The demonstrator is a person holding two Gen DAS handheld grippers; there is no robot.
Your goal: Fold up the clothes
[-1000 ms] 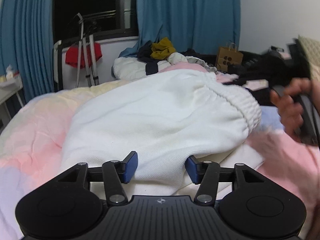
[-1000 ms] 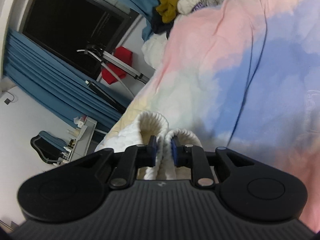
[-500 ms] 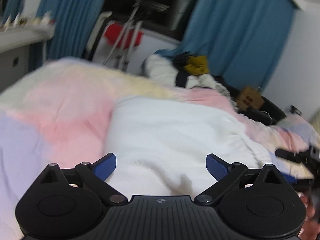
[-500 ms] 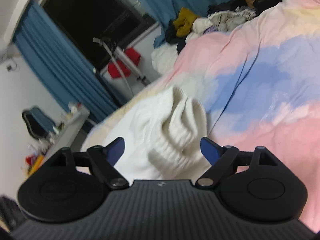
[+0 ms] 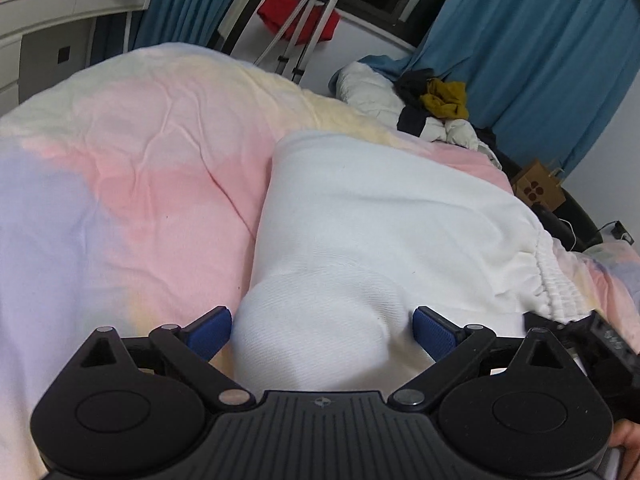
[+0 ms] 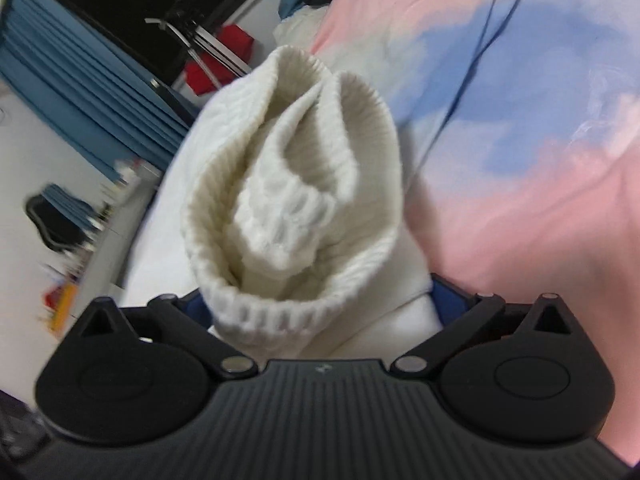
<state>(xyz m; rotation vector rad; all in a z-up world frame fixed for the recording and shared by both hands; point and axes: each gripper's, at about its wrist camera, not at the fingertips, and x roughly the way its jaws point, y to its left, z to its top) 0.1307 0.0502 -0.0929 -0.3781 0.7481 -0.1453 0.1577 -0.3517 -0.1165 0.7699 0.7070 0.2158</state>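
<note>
A white knit garment [image 5: 384,208] lies folded on the pastel duvet [image 5: 132,168]. Its ribbed elastic hem [image 5: 556,280] points right. My left gripper [image 5: 322,334] is open at the garment's near end, and a rounded bulge of white fabric sits between its blue pads [image 5: 210,334]. In the right wrist view the ribbed hem [image 6: 296,184] stands up in thick folds just ahead. My right gripper [image 6: 320,304] straddles it with jaws opening, and the fabric covers most of both pads. In the left wrist view, a black part of the right gripper [image 5: 600,340] shows at the right edge.
A pile of loose clothes with a mustard piece [image 5: 446,98] lies at the bed's far end. Behind it are blue curtains [image 5: 540,40], a red cloth on a metal rack [image 5: 298,16] and a brown paper bag [image 5: 540,192]. A white desk [image 5: 60,12] stands at left.
Both grippers went from pinching the white fabric to wide apart, letting it go. The left one rolled and shifted along the garment's edge. The right one moved closer to the ribbed hem.
</note>
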